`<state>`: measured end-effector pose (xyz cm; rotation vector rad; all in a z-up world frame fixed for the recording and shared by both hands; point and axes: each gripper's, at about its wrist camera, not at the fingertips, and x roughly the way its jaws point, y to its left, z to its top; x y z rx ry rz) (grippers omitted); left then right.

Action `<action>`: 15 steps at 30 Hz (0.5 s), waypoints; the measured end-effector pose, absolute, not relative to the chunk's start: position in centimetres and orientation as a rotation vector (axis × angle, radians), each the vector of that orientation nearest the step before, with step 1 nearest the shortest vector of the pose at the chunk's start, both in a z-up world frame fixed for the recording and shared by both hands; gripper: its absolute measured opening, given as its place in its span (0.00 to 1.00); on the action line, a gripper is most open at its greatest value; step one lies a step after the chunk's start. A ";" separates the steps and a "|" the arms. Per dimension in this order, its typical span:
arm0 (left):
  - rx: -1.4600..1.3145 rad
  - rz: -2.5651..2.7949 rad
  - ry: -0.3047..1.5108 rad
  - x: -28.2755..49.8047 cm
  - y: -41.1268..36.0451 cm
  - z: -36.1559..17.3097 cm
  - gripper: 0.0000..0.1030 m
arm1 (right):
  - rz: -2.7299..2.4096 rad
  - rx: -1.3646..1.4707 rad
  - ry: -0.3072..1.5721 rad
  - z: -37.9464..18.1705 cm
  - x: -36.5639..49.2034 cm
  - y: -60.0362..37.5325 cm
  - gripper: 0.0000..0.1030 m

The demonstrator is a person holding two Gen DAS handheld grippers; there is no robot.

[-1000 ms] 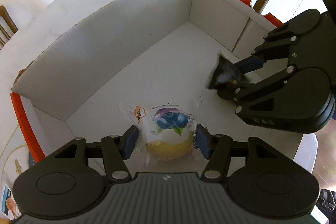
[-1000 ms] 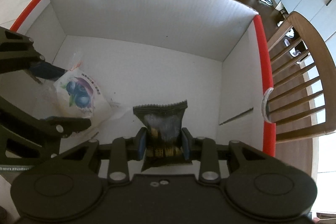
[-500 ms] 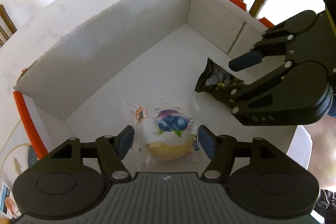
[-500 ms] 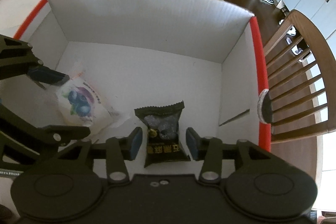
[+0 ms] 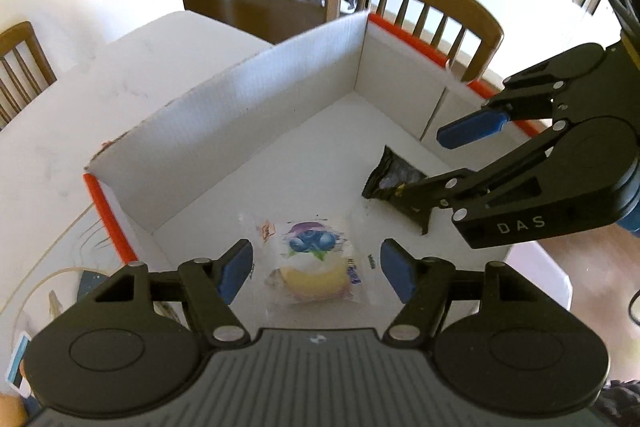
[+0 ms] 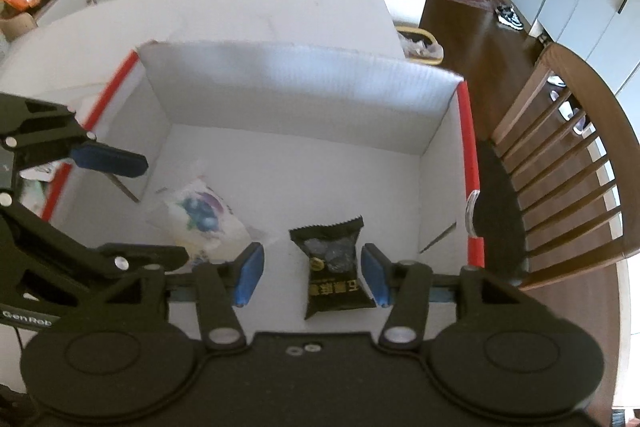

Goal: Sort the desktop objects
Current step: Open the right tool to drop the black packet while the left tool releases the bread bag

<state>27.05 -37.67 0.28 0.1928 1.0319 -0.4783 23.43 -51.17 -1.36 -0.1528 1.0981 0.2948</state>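
Box: white cardboard box point(image 5: 224, 115) with orange-red rim strips, standing on a white table point(image 5: 80, 99); a wooden chair point(image 6: 568, 163) stands just beside its right wall
Left gripper point(image 5: 316, 269): jaws spread wide and holding nothing, hanging above the blueberry-print snack packet point(image 5: 316, 263), pads clear of it on both sides
Blueberry packet: lies flat on the box floor, toward the near left corner
Right gripper point(image 6: 312, 271): jaws wide apart and empty, above the black snack pouch point(image 6: 334, 267)
Black pouch: lies flat on the box floor, near the right wall, apart from the blueberry packet
Step in hand: by my reading, both packets are already dropped in the box and both grippers are free
Next move: lift both grippers clear of the box walls, then look over the table for any item left to sort; the printed paper point(image 5: 18, 367) at the table edge may be one, too small to tell
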 end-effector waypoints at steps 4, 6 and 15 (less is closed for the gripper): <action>0.180 -0.476 0.995 25.7 -37.4 1.4 0.68 | 0.306 -0.132 1.068 -0.1 22.7 -51.2 0.53; 0.170 -0.473 0.978 25.1 -37.1 2.0 0.68 | 0.308 -0.130 1.054 0.4 22.3 -50.8 0.53; 0.116 -0.431 0.928 22.2 -34.9 4.1 0.68 | 0.321 -0.111 1.007 2.3 20.7 -49.6 0.53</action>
